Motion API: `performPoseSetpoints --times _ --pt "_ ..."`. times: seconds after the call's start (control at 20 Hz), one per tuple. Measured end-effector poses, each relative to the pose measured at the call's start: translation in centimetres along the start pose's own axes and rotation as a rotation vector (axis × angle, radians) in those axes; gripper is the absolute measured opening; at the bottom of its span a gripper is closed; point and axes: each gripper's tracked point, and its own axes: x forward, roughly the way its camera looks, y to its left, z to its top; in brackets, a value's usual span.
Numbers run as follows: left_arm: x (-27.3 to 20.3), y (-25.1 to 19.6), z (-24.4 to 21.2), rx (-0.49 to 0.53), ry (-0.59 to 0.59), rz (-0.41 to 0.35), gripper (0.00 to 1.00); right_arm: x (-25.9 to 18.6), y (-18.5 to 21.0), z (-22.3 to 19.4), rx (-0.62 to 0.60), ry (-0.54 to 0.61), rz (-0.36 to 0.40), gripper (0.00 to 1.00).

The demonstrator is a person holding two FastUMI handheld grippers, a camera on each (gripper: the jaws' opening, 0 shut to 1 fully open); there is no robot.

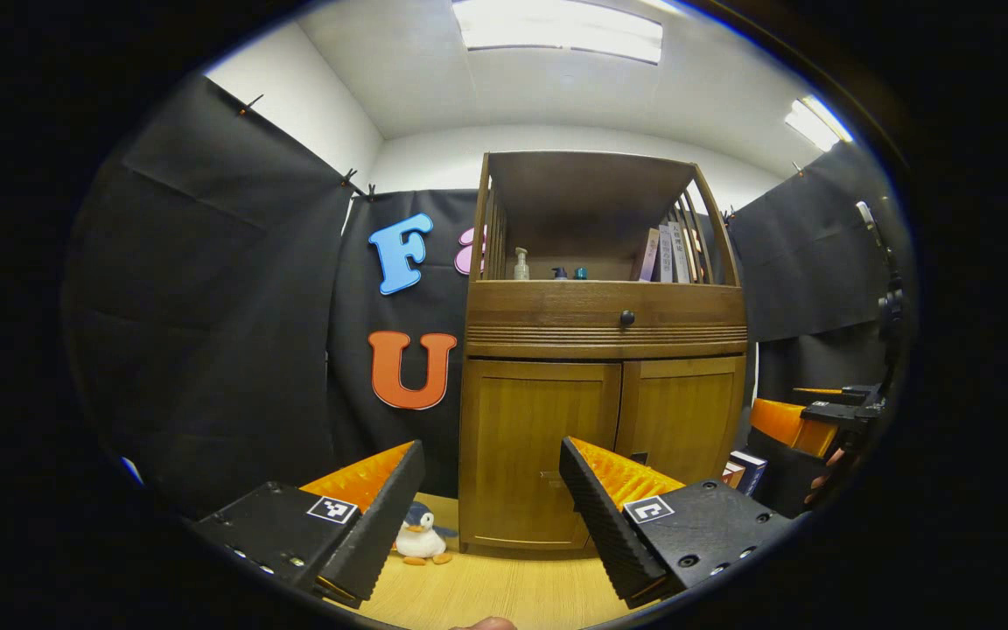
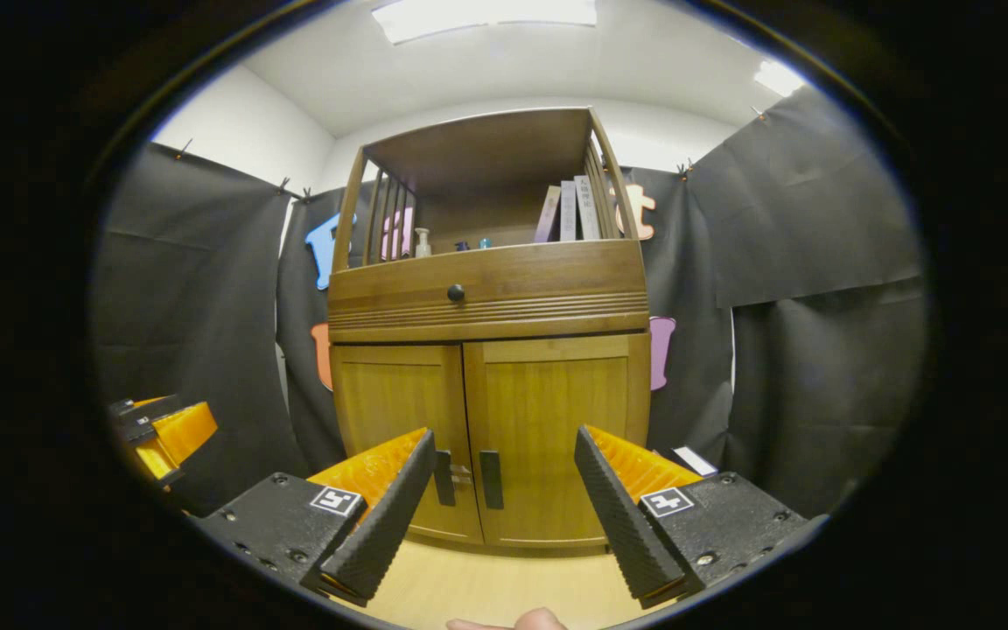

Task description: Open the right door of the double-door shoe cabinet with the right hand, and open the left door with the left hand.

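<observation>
The wooden shoe cabinet (image 2: 486, 297) stands ahead with both lower doors closed. In the right gripper view the right door (image 2: 556, 420) and left door (image 2: 399, 420) meet at two dark vertical handles (image 2: 491, 479). My right gripper (image 2: 504, 516) is open, a short way in front of those handles, holding nothing. In the left gripper view the left door (image 1: 539, 446) is straight ahead and the right door (image 1: 683, 420) is beside it. My left gripper (image 1: 491, 516) is open and empty, apart from the cabinet. The right gripper (image 1: 828, 411) also appears at the far right edge.
A drawer with a round knob (image 1: 627, 318) sits above the doors. The open shelf holds bottles (image 1: 521, 264) and books (image 1: 666, 254). A penguin toy (image 1: 421, 538) lies on the wooden floor (image 1: 504, 595) left of the cabinet. Books (image 1: 745, 472) are on its right.
</observation>
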Motion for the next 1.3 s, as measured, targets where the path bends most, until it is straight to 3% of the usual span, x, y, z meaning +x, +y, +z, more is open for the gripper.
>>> performPoseSetpoints --times 0.45,0.5,0.75,0.85,1.05,1.1,1.2,1.25,1.3 --pt "-0.3 0.3 0.3 0.024 -0.005 0.007 0.95 0.6 0.1 0.3 -0.007 -0.008 -0.005 1.00" --pt "-0.3 0.7 0.4 0.030 -0.009 0.012 1.00 0.7 0.4 0.1 -0.004 -0.002 0.002 1.00" --pt "-0.3 1.1 0.4 0.017 -0.021 0.031 0.95 1.3 0.7 -0.4 0.000 0.014 0.017 1.00" --pt "-0.4 1.4 0.3 0.018 -0.025 0.040 1.00 1.7 0.7 -1.0 -0.001 0.028 0.014 1.00" --pt "-0.4 1.6 0.0 0.016 -0.014 0.049 0.95 2.9 0.2 -2.8 0.005 0.082 0.007 1.00" --pt "-0.4 1.6 0.0 0.016 -0.012 0.051 1.00 2.1 0.2 -3.7 0.004 0.093 0.000 1.00" --pt "-0.2 1.7 -0.3 0.013 -0.005 0.052 1.00 2.8 -0.1 -4.2 -0.001 0.105 -0.011 1.00" --pt "-0.2 1.8 -0.3 0.011 -0.002 0.053 0.95 3.7 -0.1 -4.5 -0.006 0.111 -0.013 1.00" --pt "-0.1 1.8 -0.4 0.011 0.003 0.056 1.00 4.4 0.0 -5.0 -0.011 0.121 -0.015 1.00"
